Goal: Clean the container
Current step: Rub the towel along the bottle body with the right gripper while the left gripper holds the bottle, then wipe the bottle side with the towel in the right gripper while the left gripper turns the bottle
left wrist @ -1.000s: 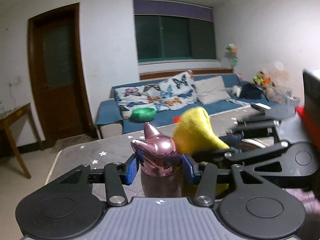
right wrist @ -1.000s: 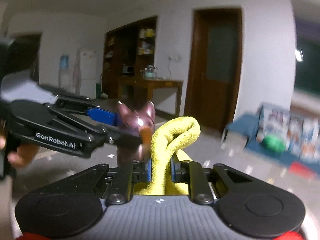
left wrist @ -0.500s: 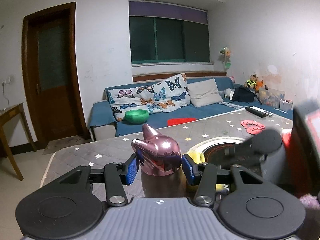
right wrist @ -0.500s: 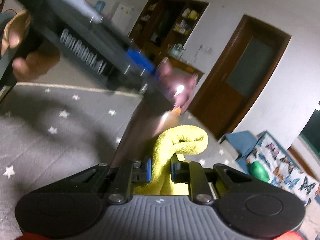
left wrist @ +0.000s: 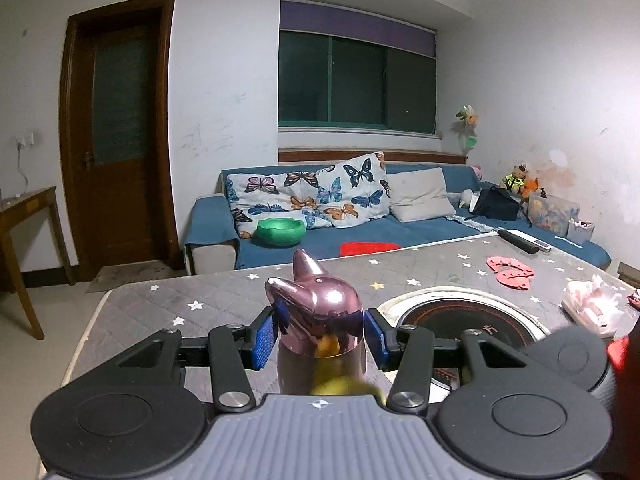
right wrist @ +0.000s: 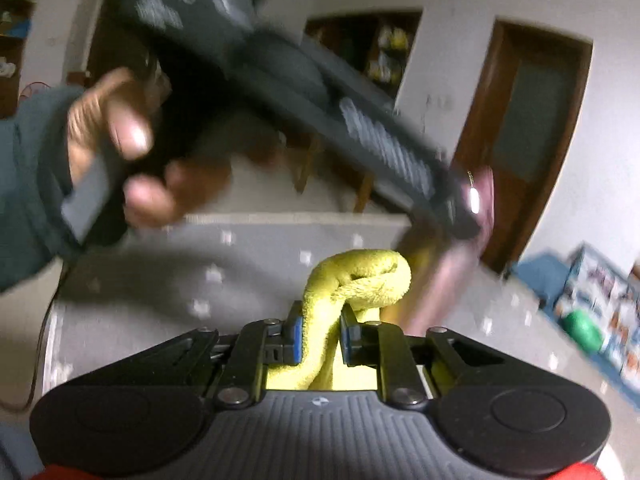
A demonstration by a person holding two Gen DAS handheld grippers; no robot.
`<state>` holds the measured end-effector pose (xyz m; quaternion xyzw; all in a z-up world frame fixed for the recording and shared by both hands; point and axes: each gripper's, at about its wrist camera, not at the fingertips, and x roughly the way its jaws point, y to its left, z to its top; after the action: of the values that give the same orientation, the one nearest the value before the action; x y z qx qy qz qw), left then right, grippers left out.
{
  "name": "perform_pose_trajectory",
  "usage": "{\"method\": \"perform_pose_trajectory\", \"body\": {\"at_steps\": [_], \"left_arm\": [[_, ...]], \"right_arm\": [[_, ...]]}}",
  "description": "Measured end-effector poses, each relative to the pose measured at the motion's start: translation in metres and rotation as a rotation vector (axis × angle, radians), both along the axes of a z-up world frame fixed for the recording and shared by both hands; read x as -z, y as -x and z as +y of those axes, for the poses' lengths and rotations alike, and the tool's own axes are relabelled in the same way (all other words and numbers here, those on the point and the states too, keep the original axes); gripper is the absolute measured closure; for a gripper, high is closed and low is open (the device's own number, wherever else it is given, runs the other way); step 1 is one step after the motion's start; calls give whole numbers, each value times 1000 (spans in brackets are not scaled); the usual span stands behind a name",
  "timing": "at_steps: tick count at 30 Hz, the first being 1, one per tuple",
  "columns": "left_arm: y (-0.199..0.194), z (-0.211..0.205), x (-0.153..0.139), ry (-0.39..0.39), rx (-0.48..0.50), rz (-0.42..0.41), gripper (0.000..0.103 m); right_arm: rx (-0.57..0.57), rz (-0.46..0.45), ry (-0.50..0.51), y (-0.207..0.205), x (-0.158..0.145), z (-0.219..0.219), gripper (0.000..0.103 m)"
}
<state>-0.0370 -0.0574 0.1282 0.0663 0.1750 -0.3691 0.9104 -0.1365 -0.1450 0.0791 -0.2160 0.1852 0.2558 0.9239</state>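
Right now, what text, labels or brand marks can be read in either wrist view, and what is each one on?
"方": a single character on the round dark cooktop set in the table.
White lettering on the left gripper body, seen from the right wrist: too blurred to read.
Nothing legible on the pink bottle or yellow cloth.

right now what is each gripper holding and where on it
The left gripper clamps the pink bottle at its cap; the right gripper pinches a yellow cloth at a bunched fold.

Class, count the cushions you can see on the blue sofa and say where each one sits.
2. A butterfly-print cushion leans on the sofa back, left of centre; a plain grey cushion sits immediately to its right. Others may be hidden.
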Motion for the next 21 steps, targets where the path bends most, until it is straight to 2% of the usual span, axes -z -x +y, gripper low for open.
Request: {"method": "perform_pose_trajectory", "body": {"at_steps": [2, 4, 9, 15, 21], "left_arm": [[-1, 2, 0, 7, -5, 9, 52], [-4, 1, -1, 15, -11, 16, 52], [-3, 0, 0, 10, -15, 7, 52], [2, -3, 6, 34, -56, -8, 52], [6, -7, 14, 32, -117, 7, 51]], "right_arm": [[-7, -54, -19, 0, -9, 5, 87], [14, -68, -55, -5, -12, 4, 87], [101, -11, -117, -12, 2, -15, 87], [196, 60, -105, -8, 27, -39, 87], [316, 89, -175, -12, 29, -72, 87]]}}
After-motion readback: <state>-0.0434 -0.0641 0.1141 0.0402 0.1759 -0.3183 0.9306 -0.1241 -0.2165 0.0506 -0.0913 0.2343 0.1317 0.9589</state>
